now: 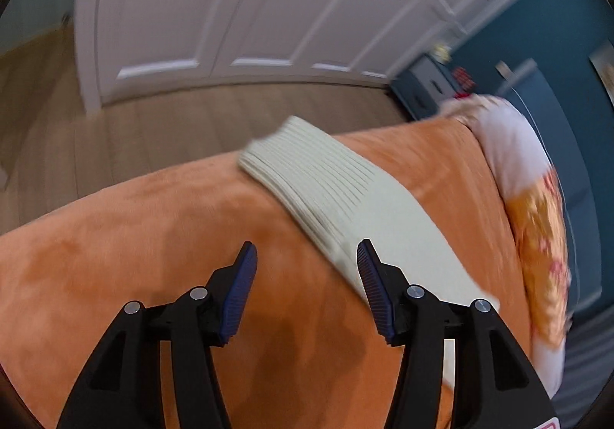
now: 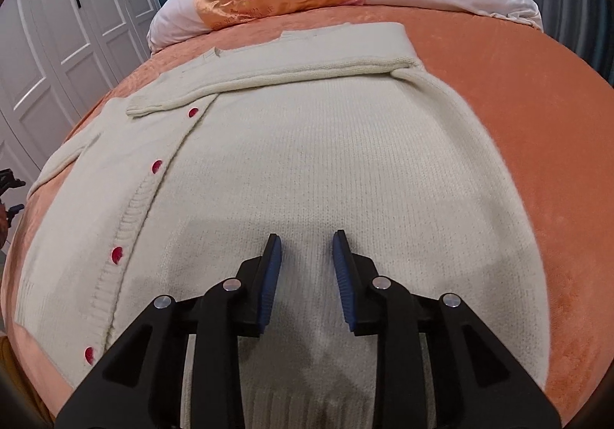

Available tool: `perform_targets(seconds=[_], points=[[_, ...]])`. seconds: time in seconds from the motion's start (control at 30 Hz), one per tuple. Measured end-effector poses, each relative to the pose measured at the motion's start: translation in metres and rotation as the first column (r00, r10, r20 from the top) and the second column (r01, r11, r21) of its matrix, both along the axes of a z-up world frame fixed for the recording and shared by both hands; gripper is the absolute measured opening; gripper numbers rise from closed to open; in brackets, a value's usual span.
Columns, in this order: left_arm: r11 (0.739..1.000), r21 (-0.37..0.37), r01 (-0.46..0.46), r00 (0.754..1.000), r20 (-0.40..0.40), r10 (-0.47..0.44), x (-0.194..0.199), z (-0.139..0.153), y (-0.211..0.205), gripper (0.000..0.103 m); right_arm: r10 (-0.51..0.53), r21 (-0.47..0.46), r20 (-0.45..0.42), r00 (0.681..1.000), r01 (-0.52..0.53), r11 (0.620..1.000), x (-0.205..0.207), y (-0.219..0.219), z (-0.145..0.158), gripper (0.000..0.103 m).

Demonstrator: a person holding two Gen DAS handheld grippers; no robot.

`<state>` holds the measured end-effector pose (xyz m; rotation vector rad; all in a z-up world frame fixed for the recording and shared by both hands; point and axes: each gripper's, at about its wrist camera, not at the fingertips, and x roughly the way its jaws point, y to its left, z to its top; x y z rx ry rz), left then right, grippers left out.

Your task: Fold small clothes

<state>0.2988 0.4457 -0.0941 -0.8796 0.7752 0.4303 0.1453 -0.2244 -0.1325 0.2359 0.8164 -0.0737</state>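
In the left wrist view, the left gripper [image 1: 307, 256] stood with its jaws well apart and nothing between them, hovering over the orange bedspread [image 1: 126, 237]. Only a ribbed edge of the cream cardigan [image 1: 326, 195] showed, running from the middle of the frame down to the lower right, where it passed behind the right-hand pad. The picture was blurred. White wardrobe doors [image 1: 215, 7] filled the top of the frame and a floral pillow [image 1: 537, 229] lay at the right edge.

In the right wrist view, the right gripper [image 2: 306, 248] hung over the cardigan [image 2: 307, 145] at the lower centre of the frame, jaws parted a little and clamping nothing. Here the whole garment showed: spread flat on the bedspread [image 2: 518, 114], red buttons [image 2: 157, 166] running down the left, and one sleeve [image 2: 268, 78] already laid across the chest in the upper middle.

Judged from this, the sleeve fold on one side was done and both grippers were free between grips. The next move probably called for taking a fresh hold of the other sleeve or a side edge. The left view alone showed the cardigan's edge close up; the right alone showed the fold.
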Motion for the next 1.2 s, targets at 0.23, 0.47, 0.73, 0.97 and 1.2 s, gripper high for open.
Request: perform_targets(seconds=[0.23,0.47,0.73,0.97,1.2], points=[[0.997,-0.049,-0.056,0.998,0.038,0.058,0.007,-0.005,0.028,0.052,-0.001,-0.027,-0.002,1.0,0.001,1.0,0.0,0.005,-0.001,0.027],[1.0,-0.002,0.019,1.0,0.018,-0.019,0.03,0.016,0.02,0.009,0.0,-0.022,0.0,1.0,0.0,1.0,0.0,0.004,-0.001,0.027],[0.928,0.238,0.286,0.914,0.222,-0.338,0.056,0.144,-0.112,0.008,0.001,0.006,0.012,1.0,-0.001,1.0,-0.001,-0.001,-0.002,0.027],[0.73,0.309,0.61,0.669,0.292,-0.683,0.064,0.201,-0.323,0.008,0.005,0.052,0.027,1.0,-0.006,0.999,-0.003,-0.009,-0.002,0.028],[0.511,0.223,0.83,0.505,0.09,-0.858,0.039,0.11,-0.512,0.008,0.014,0.138,0.051,0.999,-0.021,0.99,-0.005,-0.018,-0.004,0.031]])
